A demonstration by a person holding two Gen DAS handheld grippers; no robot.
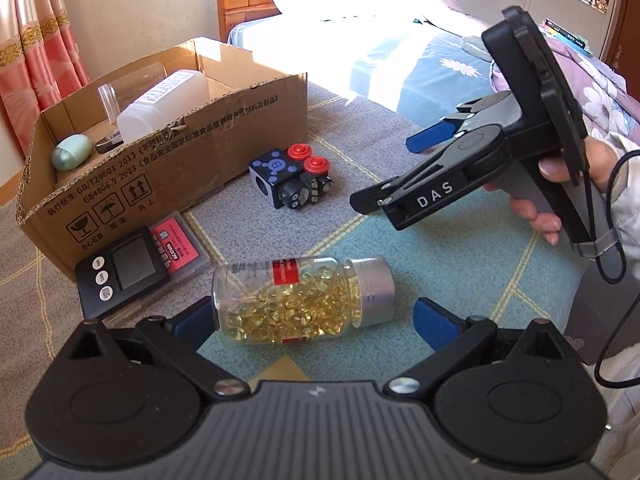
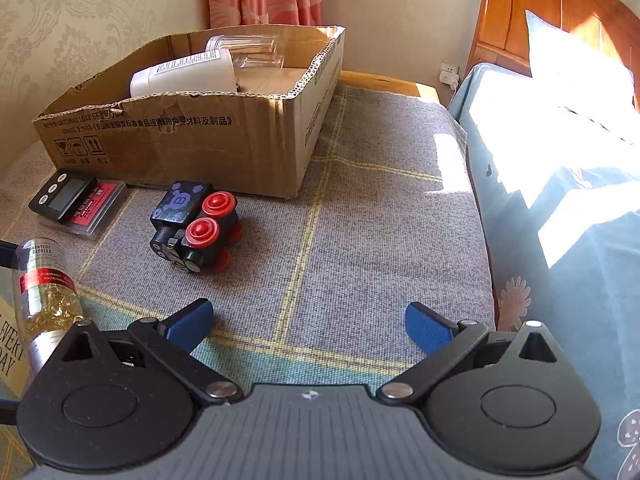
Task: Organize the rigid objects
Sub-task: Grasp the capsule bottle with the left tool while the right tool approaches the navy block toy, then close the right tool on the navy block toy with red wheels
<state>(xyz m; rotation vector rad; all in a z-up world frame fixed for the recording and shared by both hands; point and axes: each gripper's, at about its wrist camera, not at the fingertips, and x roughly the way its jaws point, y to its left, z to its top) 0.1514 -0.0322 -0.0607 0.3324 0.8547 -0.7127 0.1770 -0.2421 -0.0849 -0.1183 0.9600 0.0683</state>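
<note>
Blue-padded fingers (image 1: 196, 322) of the left gripper (image 1: 316, 320) stand spread wide on either side of a clear bottle of yellow capsules (image 1: 300, 300), which lies on its side on a checked cloth (image 1: 440, 248), silver cap pointing right; whether the pads touch the glass cannot be told. Just beyond the bottle to the left, a black digital timer (image 1: 120, 272) rests partly on top of a flat red-labelled case (image 1: 180, 248). Farther off sits a black toy block with two red knobs (image 1: 296, 178), close beside an open cardboard box (image 1: 172, 152). Inside the box lie a white plastic bottle (image 1: 160, 108), a clear tumbler (image 1: 124, 88), a pale green oval case (image 1: 72, 152) and a small dark object too hidden to name. At right, a person's hand (image 1: 560, 188) holds the right gripper (image 2: 308, 324) above the cloth, its fingers (image 2: 428, 328) apart and holding nothing. A bed with blue floral bedding (image 2: 560, 200) runs along the far right.
</note>
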